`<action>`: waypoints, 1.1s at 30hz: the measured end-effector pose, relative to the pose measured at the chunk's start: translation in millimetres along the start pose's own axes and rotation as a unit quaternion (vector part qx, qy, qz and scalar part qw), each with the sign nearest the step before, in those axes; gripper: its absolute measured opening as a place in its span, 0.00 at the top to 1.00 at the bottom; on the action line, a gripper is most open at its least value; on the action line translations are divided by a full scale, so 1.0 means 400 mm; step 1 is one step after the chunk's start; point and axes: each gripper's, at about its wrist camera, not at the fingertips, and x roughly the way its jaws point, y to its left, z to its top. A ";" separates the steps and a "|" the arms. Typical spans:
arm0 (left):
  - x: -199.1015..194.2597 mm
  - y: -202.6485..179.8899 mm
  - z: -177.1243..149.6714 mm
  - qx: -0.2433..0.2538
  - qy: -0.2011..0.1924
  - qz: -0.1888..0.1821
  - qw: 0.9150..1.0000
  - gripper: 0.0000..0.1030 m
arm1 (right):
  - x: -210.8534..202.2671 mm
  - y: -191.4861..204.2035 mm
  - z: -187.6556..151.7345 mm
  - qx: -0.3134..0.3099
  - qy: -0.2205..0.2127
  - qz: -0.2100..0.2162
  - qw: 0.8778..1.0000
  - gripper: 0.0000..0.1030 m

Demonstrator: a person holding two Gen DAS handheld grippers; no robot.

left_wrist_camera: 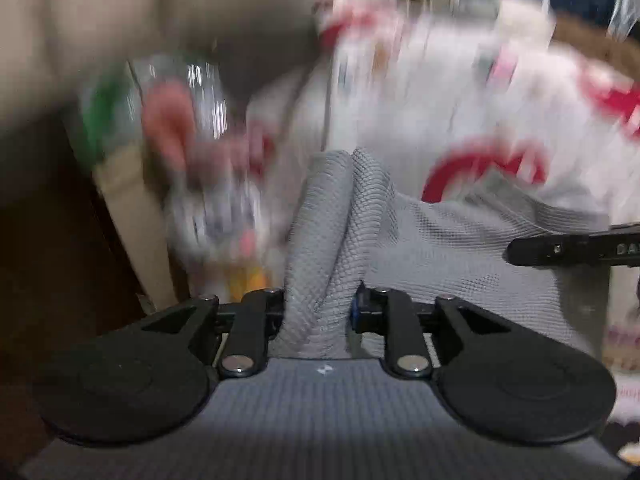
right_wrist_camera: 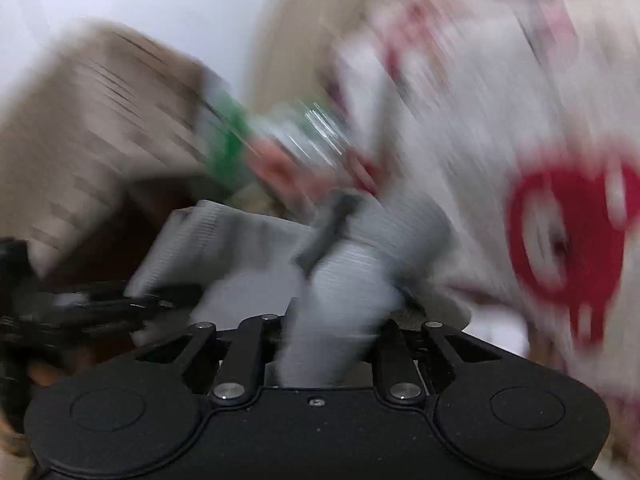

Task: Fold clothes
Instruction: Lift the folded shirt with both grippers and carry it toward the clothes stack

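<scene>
Left claw (left_wrist_camera: pixel 320 304) and right claw (right_wrist_camera: pixel 330 332) each pinch a bunched fold of the grey garment (left_wrist_camera: pixel 440 240) stretched between them.

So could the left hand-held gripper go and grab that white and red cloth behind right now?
Probably not as things stand. The left hand-held gripper is already shut on the grey garment, which bunches up between its fingers, as it does in the right hand-held gripper. The white and red cloth lies beyond; it would have to let go first.
</scene>
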 end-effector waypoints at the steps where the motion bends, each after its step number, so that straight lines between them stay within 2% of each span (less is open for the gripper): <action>1: 0.055 0.017 -0.040 -0.014 0.025 0.001 1.000 0.72 | 0.042 -0.038 -0.045 0.014 0.003 -0.001 1.000 0.80; 2: 0.081 0.032 -0.077 -0.030 0.026 0.002 0.999 0.70 | 0.060 -0.061 -0.076 0.020 -0.006 0.007 1.000 0.78; 4: 0.083 0.045 -0.108 -0.037 -0.005 0.001 0.999 0.65 | 0.064 -0.085 -0.113 0.032 -0.029 0.031 0.999 0.69; 5: 0.078 0.044 -0.111 -0.033 -0.014 -0.001 0.999 0.64 | 0.055 -0.090 -0.119 0.042 -0.035 0.044 0.998 0.66; 7: 0.071 0.038 -0.103 -0.018 -0.019 -0.002 1.000 0.64 | 0.017 -0.083 -0.133 0.045 -0.053 0.043 0.997 0.51; 11: 0.045 0.027 -0.085 0.014 -0.037 0.014 0.999 0.58 | -0.073 -0.073 -0.196 0.079 -0.067 0.074 0.992 0.41; 14: -0.008 0.039 -0.109 -0.025 -0.062 0.035 0.997 0.51 | -0.110 -0.061 -0.270 0.100 -0.060 0.092 0.989 0.39; 17: -0.058 0.074 -0.160 -0.090 -0.068 0.020 0.993 0.48 | -0.100 -0.045 -0.302 0.091 -0.050 0.101 0.989 0.39; 19: -0.073 0.105 -0.196 -0.154 -0.063 0.008 0.986 0.37 | -0.085 -0.025 -0.313 0.064 -0.053 0.080 0.993 0.38; 20: -0.071 0.126 -0.214 -0.199 -0.057 -0.008 0.978 0.35 | -0.078 -0.014 -0.313 0.046 -0.058 0.070 0.995 0.37; 21: -0.064 0.149 -0.232 -0.248 -0.050 -0.028 0.967 0.34 | -0.072 -0.002 -0.313 0.028 -0.063 0.061 0.996 0.37; 23: -0.034 0.174 -0.251 -0.300 -0.029 -0.069 0.951 0.38 | -0.071 0.020 -0.311 -0.006 -0.076 0.052 0.996 0.57; 24: -0.022 0.171 -0.254 -0.297 -0.030 -0.076 0.951 0.47 | -0.079 0.030 -0.310 -0.019 -0.086 0.057 0.994 0.81; 26: -0.011 0.131 -0.240 -0.237 -0.051 -0.049 0.969 0.55 | -0.105 0.031 -0.301 0.006 -0.088 0.114 0.990 0.83; 28: -0.003 0.084 -0.217 -0.170 -0.073 -0.022 0.982 0.60 | -0.115 0.022 -0.304 0.018 -0.089 0.116 0.989 0.85; 30: 0.003 0.043 -0.194 -0.112 -0.077 0.007 0.991 0.60 | -0.123 0.011 -0.309 0.025 -0.089 0.108 0.990 0.85; 32: 0.000 0.017 -0.180 -0.072 -0.069 0.038 0.994 0.57 | -0.131 0.001 -0.314 0.033 -0.090 0.099 0.990 0.78; 33: -0.010 0.006 -0.175 -0.051 -0.071 0.058 0.994 0.56 | -0.135 -0.004 -0.316 0.036 -0.090 0.095 0.991 0.60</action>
